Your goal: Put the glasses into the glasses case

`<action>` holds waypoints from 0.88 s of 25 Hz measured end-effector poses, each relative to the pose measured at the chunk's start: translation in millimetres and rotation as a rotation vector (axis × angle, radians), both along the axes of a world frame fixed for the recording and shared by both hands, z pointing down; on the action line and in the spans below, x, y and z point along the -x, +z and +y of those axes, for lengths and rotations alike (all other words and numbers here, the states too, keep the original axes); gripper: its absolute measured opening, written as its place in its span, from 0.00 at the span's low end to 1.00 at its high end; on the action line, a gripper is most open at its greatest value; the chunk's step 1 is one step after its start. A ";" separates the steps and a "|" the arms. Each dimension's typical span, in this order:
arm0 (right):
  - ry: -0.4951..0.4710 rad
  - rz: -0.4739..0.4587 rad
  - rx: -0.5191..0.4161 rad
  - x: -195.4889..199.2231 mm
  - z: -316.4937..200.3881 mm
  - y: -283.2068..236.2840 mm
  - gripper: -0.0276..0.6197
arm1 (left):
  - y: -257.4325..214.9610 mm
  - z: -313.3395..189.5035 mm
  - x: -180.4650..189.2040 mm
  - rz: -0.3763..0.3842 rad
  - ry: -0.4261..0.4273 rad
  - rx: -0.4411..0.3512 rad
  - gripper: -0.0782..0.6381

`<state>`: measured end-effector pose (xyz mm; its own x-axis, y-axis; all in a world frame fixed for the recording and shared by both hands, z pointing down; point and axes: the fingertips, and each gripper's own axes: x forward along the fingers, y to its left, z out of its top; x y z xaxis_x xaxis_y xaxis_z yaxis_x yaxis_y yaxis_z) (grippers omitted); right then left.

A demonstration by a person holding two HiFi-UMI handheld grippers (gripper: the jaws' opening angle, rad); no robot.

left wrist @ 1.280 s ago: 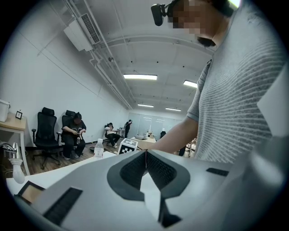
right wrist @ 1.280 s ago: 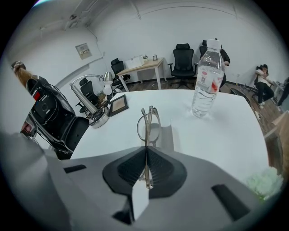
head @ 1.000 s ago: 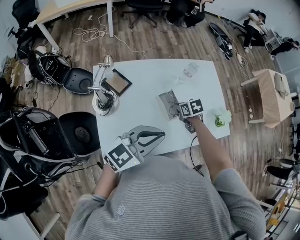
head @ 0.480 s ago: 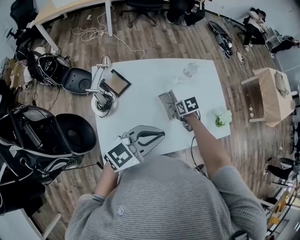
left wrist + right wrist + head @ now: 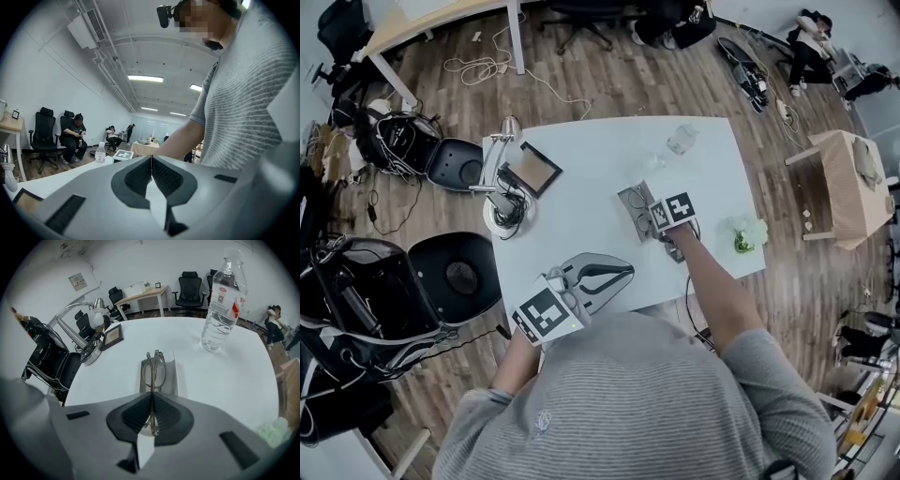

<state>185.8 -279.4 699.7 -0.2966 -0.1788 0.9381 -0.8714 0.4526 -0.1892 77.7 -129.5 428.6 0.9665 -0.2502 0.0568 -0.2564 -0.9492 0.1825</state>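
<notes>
Jaws of the right gripper [image 5: 152, 401] are clamped on the folded glasses [image 5: 153, 369], held over the open case [image 5: 171, 376] on the table [image 5: 220, 380]. The left gripper [image 5: 151, 164] has its jaws pressed together, empty. From the head view, it rests at the table's near edge, well apart from the case.

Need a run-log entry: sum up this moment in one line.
right gripper: shut on glasses | glasses: over open glasses case | left gripper: shut, empty

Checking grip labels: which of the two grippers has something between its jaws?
The right gripper, shut on the glasses over the case; the left gripper is shut on nothing.
</notes>
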 end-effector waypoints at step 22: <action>-0.014 0.029 0.085 -3.3 -10.3 25.5 0.07 | 11.5 -30.3 -4.3 0.020 0.001 0.010 0.13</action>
<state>189.0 -289.7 725.2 -0.2708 -0.0942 0.9580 -0.8708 0.4482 -0.2021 82.0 -159.9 440.1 0.9678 -0.2483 0.0404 -0.2514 -0.9475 0.1974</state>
